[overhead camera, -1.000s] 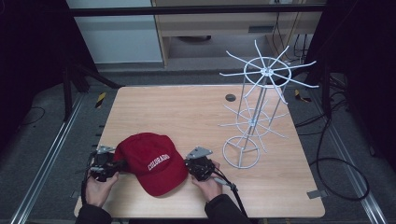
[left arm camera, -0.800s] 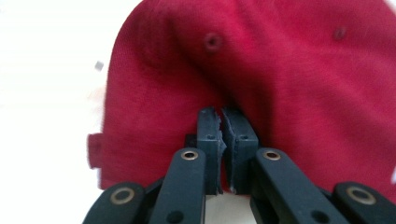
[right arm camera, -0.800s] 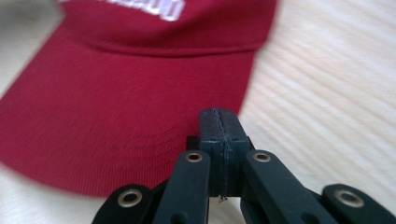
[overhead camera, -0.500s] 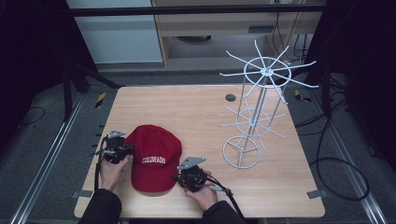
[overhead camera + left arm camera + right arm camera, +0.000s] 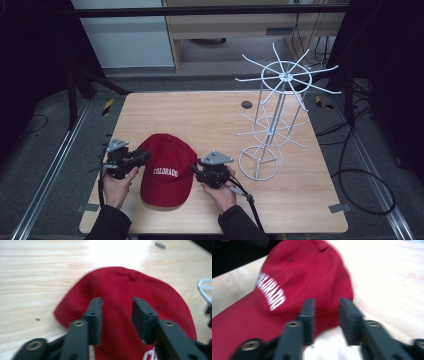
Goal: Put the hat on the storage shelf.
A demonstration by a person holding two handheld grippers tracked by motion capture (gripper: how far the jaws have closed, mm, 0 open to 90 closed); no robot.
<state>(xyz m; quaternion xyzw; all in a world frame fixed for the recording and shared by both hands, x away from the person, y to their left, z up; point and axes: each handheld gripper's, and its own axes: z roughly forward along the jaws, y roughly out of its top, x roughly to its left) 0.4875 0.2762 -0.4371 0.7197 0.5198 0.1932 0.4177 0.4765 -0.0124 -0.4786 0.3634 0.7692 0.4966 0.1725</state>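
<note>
The left gripper (image 5: 117, 315) has its jaws parted about halfway, having just been opening; the red fabric shows through the gap beyond them, and the pads press on nothing. The right gripper (image 5: 325, 315) stands likewise, its jaws just opened to a middling gap with nothing clamped between them. Both point inward at the red cap (image 5: 167, 167), one from each side, just beside its crown. The cap lies flat on the wooden table (image 5: 200, 115) near the front edge, brim toward the person. White capital lettering across its front reads "COLORADO". To the right of the cap, apart from it, stands a white wire rack (image 5: 272, 120) with radiating arms on a ring base.
</note>
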